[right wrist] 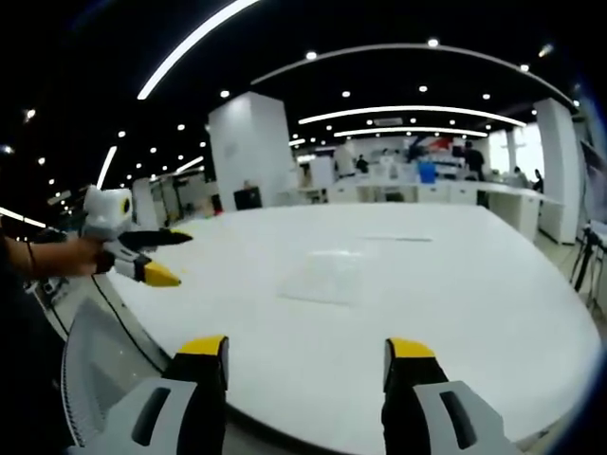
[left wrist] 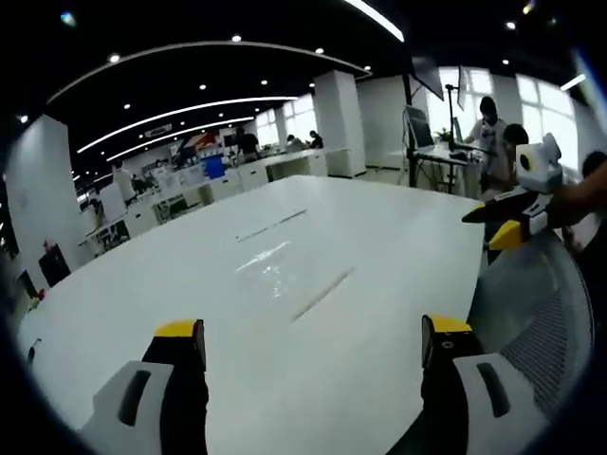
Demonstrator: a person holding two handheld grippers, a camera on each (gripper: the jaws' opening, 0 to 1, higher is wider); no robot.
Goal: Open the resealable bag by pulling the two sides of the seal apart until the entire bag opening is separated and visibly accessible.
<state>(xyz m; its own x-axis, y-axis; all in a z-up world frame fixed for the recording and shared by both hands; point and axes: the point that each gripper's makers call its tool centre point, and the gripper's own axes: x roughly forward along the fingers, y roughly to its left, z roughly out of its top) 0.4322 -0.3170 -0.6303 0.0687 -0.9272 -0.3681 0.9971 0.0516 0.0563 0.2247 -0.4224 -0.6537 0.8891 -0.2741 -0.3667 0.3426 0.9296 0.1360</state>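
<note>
Room: I'm looking across a big open office with strip lights overhead, white pillars, desks and a few people far off; the white worktop (left wrist: pixel 379 227) fills most of both views.
Left claw: my left claw (left wrist: pixel 313 343) rises at the bottom of the left gripper view, jaws spread wide with nothing between them, hovering over the near part of the worktop. From the right gripper view I see it (right wrist: pixel 161 258) off the worktop's left edge, above a mesh chair back (right wrist: pixel 95 365), parted and empty.
Bag: the resealable bag (right wrist: pixel 327 275) lies flat near the middle of the worktop, clear and hard to read; in the left gripper view it is just a glossy patch (left wrist: pixel 270 261). I cannot tell which edge carries the seal.
Right claw: my right claw (right wrist: pixel 308 365) is also spread and holding nothing, aimed at the bag but well apart from it. In the left gripper view it (left wrist: pixel 503 223) sits at the right edge, jaws parted.
Step in hand: approach, I judge; nothing is gripped yet.
Doing it well: I'd find the seal edge first, bring both claws low, and have each pinch only one lip.
Watch for: the flat film may slide, and pinching both layers together would open nothing.
</note>
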